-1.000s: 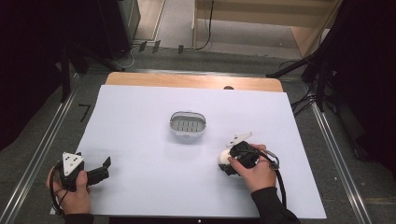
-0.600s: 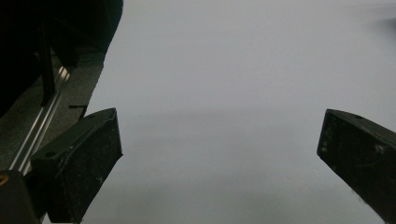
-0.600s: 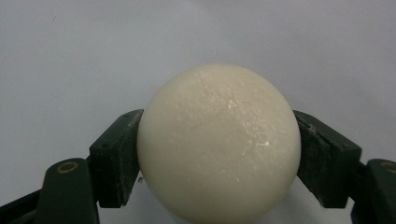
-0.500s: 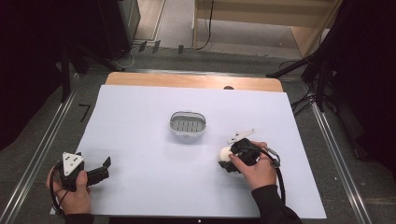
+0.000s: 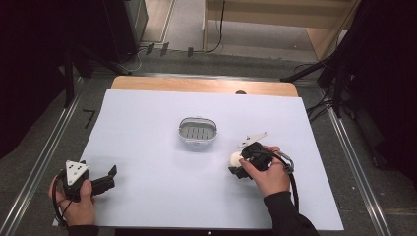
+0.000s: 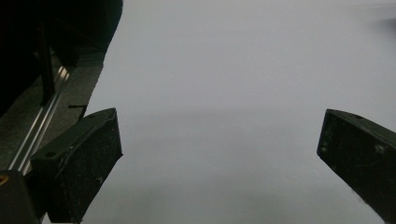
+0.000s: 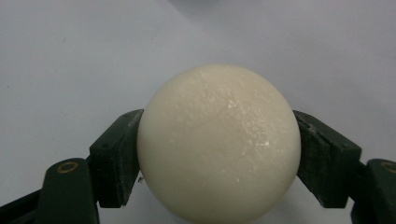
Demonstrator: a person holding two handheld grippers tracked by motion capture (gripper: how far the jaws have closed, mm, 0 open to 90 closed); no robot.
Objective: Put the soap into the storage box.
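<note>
Overhead light brightening the white sheet [image 5: 162, 147] evenly, dark surroundings falling into shadow, left gripper view looking soft and hazy, small glints shining on the cream ball [image 7: 219, 144] in sharp focus, faint shadow lying beneath it

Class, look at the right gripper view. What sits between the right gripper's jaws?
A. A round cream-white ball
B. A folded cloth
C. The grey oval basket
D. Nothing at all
A: the right gripper has its jaws pressed against both sides of a round cream-white ball.
</note>
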